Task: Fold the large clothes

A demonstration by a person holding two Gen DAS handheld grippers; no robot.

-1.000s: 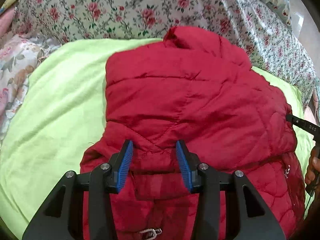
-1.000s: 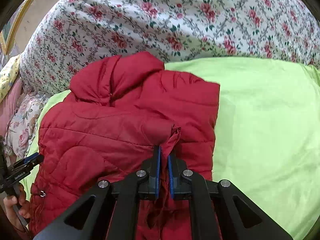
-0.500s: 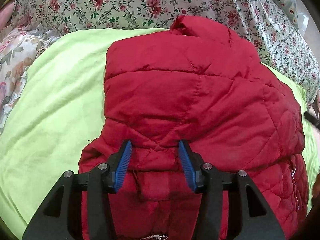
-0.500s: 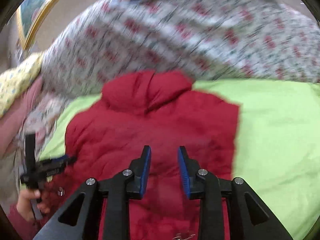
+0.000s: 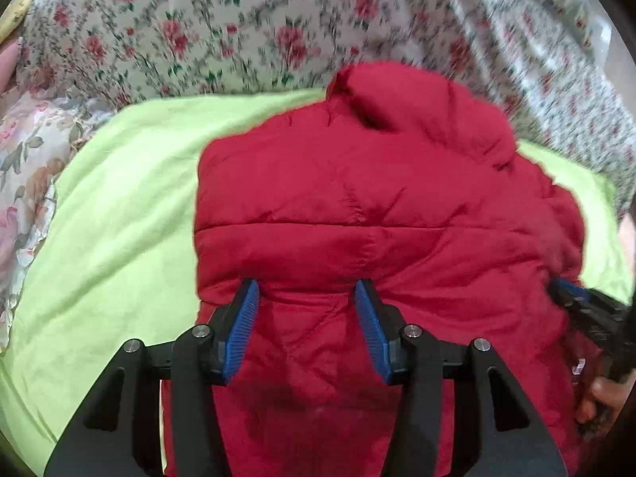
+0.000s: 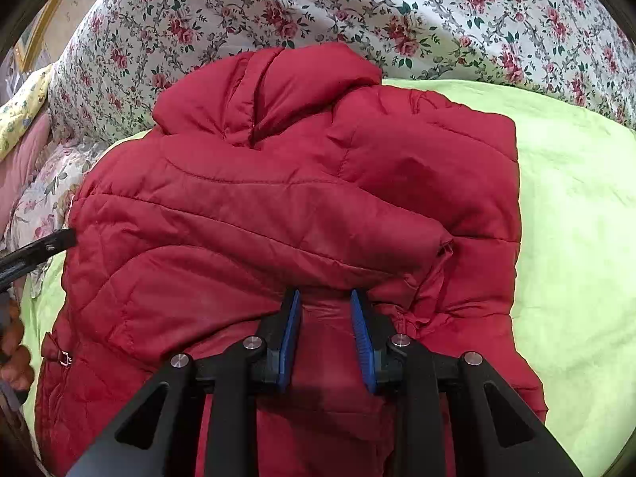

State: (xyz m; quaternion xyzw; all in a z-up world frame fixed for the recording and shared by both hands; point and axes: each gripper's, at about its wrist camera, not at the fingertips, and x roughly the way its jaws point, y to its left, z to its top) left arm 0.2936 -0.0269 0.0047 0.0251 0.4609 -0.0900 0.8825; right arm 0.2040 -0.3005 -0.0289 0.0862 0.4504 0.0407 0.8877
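Observation:
A red quilted jacket (image 5: 377,214) lies on a lime green sheet (image 5: 119,214), hood toward the far side, with both sleeves folded across its body. It also shows in the right wrist view (image 6: 278,206). My left gripper (image 5: 306,292) is open, its blue pads over the jacket's lower left part, holding nothing. My right gripper (image 6: 324,296) is open over the lower middle of the jacket, just below the folded sleeve's cuff (image 6: 443,246). The right gripper's tip also shows at the right edge of the left wrist view (image 5: 576,298).
A floral quilt (image 6: 397,8) is heaped behind the jacket. Floral and pink bedding (image 5: 24,151) lies at the left. The green sheet (image 6: 576,238) stretches to the right of the jacket.
My right gripper has let go of the sleeve cuff and opened; the sleeve now lies across the jacket. My left gripper stayed open and shifted slightly over the jacket.

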